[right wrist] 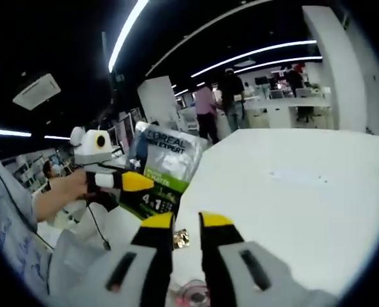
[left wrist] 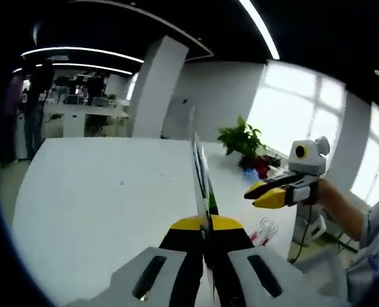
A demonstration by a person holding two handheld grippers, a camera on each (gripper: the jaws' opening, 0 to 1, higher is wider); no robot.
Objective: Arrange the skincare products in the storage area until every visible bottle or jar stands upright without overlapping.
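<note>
Left gripper [left wrist: 205,225] has its yellow-tipped jaws clamped on a flat packet [left wrist: 202,179], seen edge-on in the left gripper view, standing up from the jaws above the white table [left wrist: 100,211]. In the right gripper view the same packet [right wrist: 163,169] shows its face: silver top with printed lettering, green lower part with "4 in 1" style print; it is held off the near-left edge of the table [right wrist: 291,204], above the floor side rather than resting on the surface. The left gripper [right wrist: 135,182] comes in there from the left, a hand [right wrist: 64,188] behind it, jaws pinching the packet's lower left part. Right gripper [right wrist: 178,224] is held low over the table edge, jaws parted with a narrow gap and nothing between them; a small shiny wrapper [right wrist: 181,238] lies on the table in that gap, just beyond the tips. The right gripper [left wrist: 266,194] also shows in the left gripper view, to the right of the packet and apart from it, tips close together. A potted plant [left wrist: 243,144] sits at the far right table edge. People [right wrist: 218,102] stand at desks in the background.
</note>
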